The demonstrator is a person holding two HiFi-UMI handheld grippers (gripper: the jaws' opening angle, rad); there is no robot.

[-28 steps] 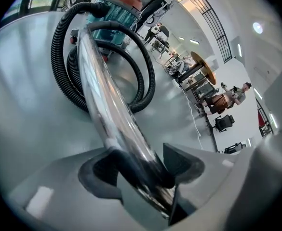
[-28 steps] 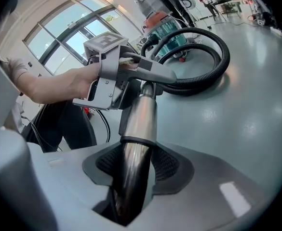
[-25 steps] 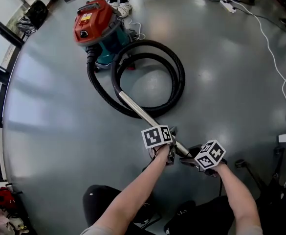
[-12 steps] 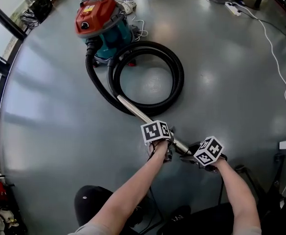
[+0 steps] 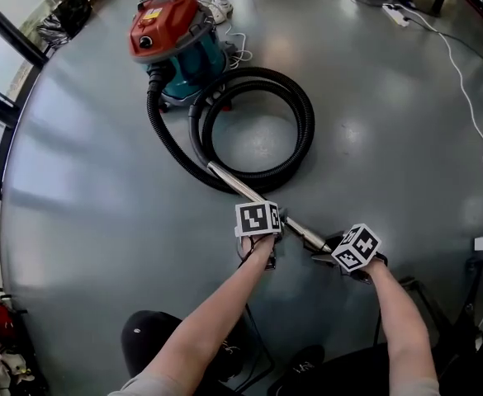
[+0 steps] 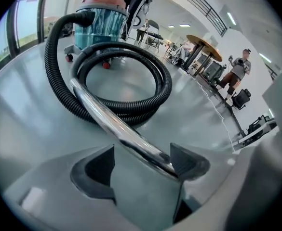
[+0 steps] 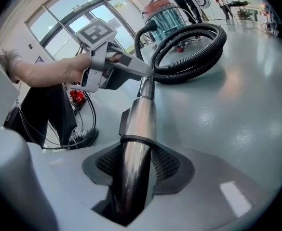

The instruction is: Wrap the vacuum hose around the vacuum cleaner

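My right claw (image 7: 137, 163) clamps the metal wand (image 5: 241, 186); my left claw (image 6: 143, 167) looks open around it. Both just dipped. The hose (image 5: 305, 130) stays coiled on the floor (image 5: 390, 139) beside the vacuum cleaner (image 5: 175, 35), so wrapping hasn't begun.

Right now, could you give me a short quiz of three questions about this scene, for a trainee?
1. True or false: the black hose is already wrapped around the vacuum cleaner.
2. What is the right gripper shut on? A) black hose B) metal tube C) nothing.
3. Fill in: the vacuum cleaner's lid is ___.
Key: 1 false, it lies coiled on the floor; 2 B; 3 red.
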